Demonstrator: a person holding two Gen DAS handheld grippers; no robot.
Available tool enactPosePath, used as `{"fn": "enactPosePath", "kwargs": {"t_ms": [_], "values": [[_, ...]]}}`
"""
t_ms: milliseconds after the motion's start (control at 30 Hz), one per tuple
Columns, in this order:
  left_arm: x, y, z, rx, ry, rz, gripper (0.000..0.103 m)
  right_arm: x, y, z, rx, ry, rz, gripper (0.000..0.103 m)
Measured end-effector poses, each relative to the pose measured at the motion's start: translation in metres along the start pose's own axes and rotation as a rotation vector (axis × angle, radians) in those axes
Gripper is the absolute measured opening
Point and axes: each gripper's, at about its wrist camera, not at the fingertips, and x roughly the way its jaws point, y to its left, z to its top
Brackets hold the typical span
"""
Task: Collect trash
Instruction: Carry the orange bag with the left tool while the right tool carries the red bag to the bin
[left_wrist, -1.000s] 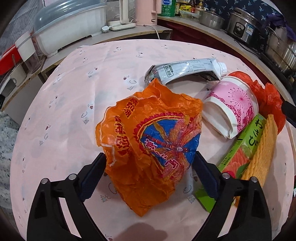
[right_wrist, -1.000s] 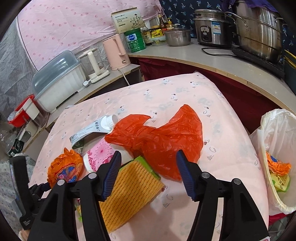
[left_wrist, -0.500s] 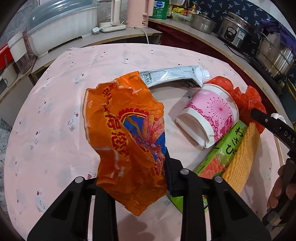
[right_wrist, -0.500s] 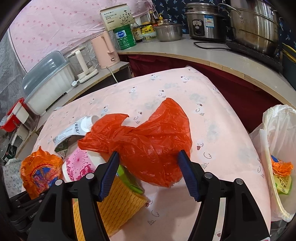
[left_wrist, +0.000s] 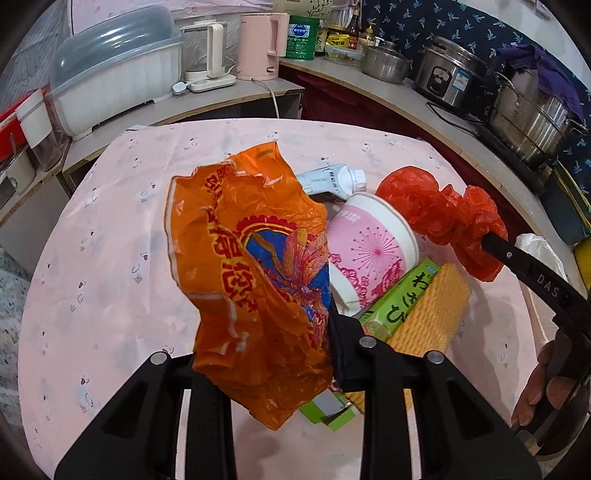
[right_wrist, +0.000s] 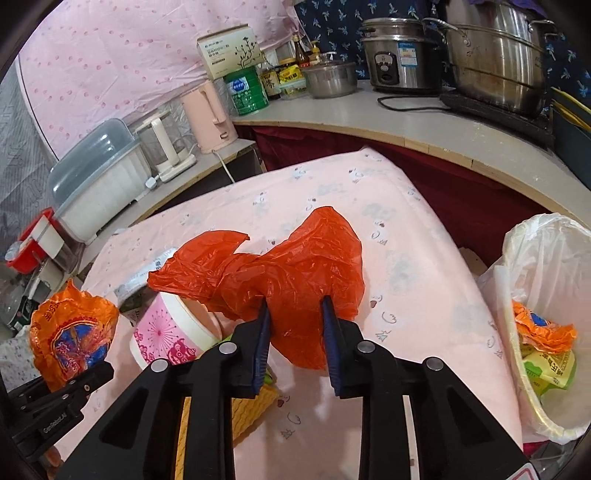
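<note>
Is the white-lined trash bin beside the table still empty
No, the trash bin already holds a crumpled orange wrapper and a yellow-green packet.

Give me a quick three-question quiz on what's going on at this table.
1. True or false: the left tongs hold the orange wrapper clear of the table.
2. Which bag are the right tongs closing on?
A. red bag
B. white bin liner
3. Fill in: in the bin lies another orange ____.

Key: 1 true; 2 A; 3 wrapper.
</note>
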Motion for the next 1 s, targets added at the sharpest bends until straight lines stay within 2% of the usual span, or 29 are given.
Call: {"fn": "enactPosePath", "kwargs": {"t_ms": [433,1000], "values": [[-0.048,-0.069,0.000,0.107,-0.073,-0.040,0.027,-0.077,-0.034,0.008,0.063,-0.127,0.020,0.024],[-0.081,-0.178,-0.017,0.286,-0.116,-0.109,0.027,-0.155,-0.121,-0.009,0.182,-0.227,-0.035,0.024]]}}
